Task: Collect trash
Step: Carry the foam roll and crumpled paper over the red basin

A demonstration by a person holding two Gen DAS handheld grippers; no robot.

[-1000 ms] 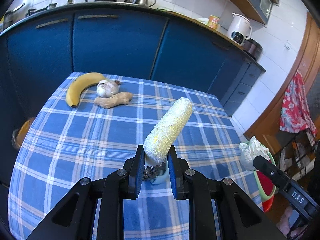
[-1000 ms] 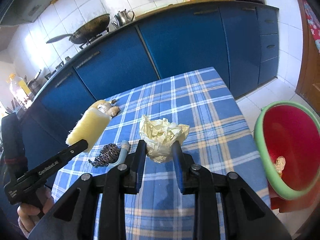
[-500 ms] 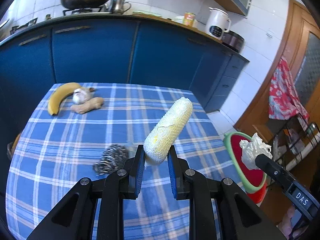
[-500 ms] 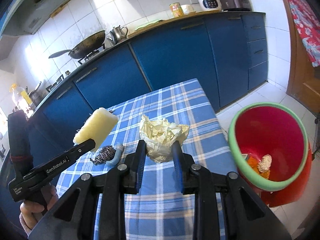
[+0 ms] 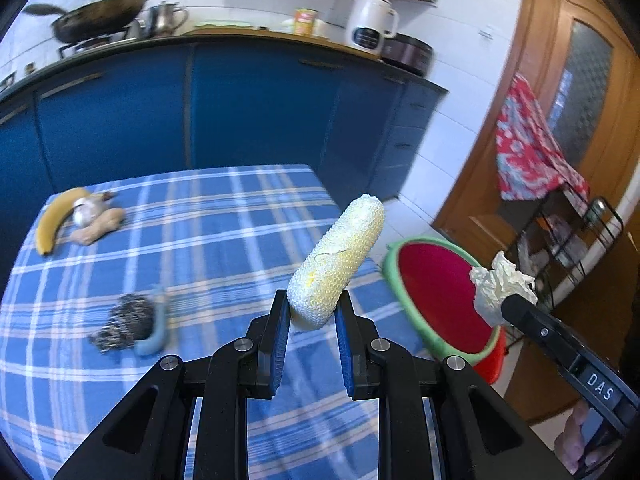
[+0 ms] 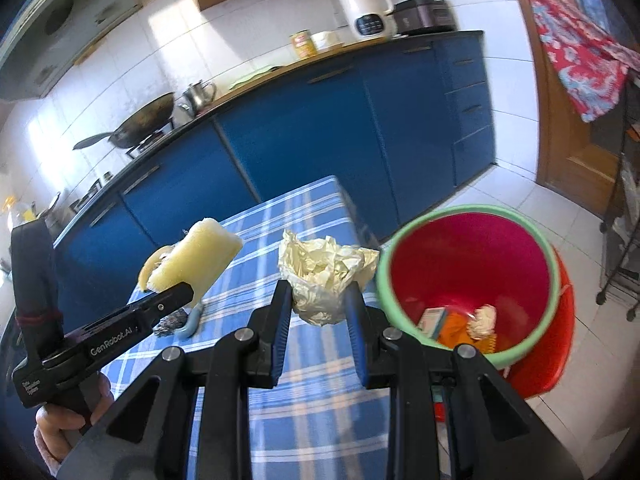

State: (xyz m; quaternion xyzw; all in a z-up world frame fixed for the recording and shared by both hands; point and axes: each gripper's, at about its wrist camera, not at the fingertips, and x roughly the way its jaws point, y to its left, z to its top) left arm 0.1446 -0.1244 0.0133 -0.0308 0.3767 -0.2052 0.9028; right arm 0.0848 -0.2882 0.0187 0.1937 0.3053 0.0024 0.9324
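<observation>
My left gripper is shut on a pale corn cob and holds it above the blue checked tablecloth near its right edge; the cob also shows in the right wrist view. My right gripper is shut on a crumpled cream paper wad, held beside the bin rim; the wad also shows in the left wrist view. The red bin with a green rim stands on the floor right of the table and holds several scraps. It also shows in the left wrist view.
A steel scourer with a blue handle lies on the cloth. A banana, garlic and ginger lie at the far left. Blue cabinets stand behind the table. A wire rack stands to the right.
Both grippers have swung to the right with their loads, from over the table toward the bin. The bin now looms larger in both views. The scourer stays on the cloth.
</observation>
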